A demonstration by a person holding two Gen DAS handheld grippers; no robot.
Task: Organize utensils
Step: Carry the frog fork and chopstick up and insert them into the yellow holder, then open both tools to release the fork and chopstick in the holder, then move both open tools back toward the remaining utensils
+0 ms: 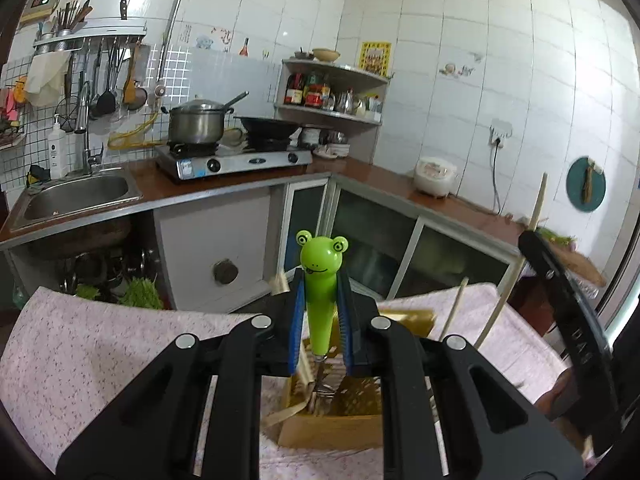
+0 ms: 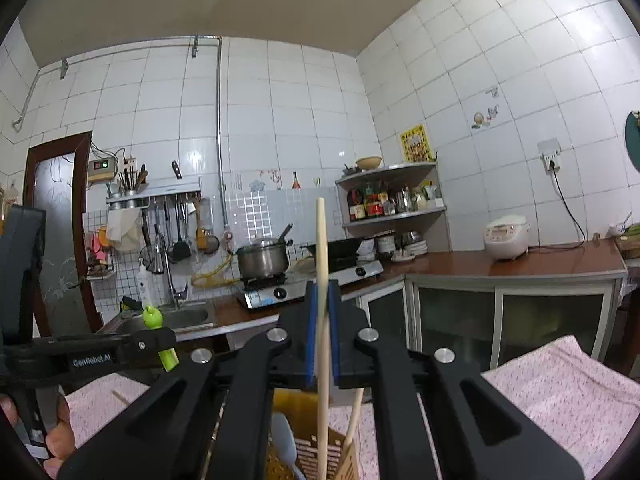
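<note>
Left wrist view: left gripper (image 1: pixel 320 320) clenched upright on frog-handled utensil (image 1: pixel 322 280), metal end lowered into the wooden utensil box (image 1: pixel 332 424) on the pink tablecloth (image 1: pixel 100 344), apparently for slotting in. Loose chopsticks (image 1: pixel 454 308) lean beside the box and may obstruct. Sink (image 1: pixel 76 196) and stove (image 1: pixel 236 160) stand well behind.

Right wrist view: right gripper (image 2: pixel 323 336) clamped on a wooden chopstick (image 2: pixel 322 248), held vertical above the same box (image 2: pixel 320 452), seemingly for straight insertion. A pale spoon (image 2: pixel 284 444) and second stick (image 2: pixel 356 416) already occupy it. Rice cooker (image 2: pixel 506 236) sits on the counter.
</note>
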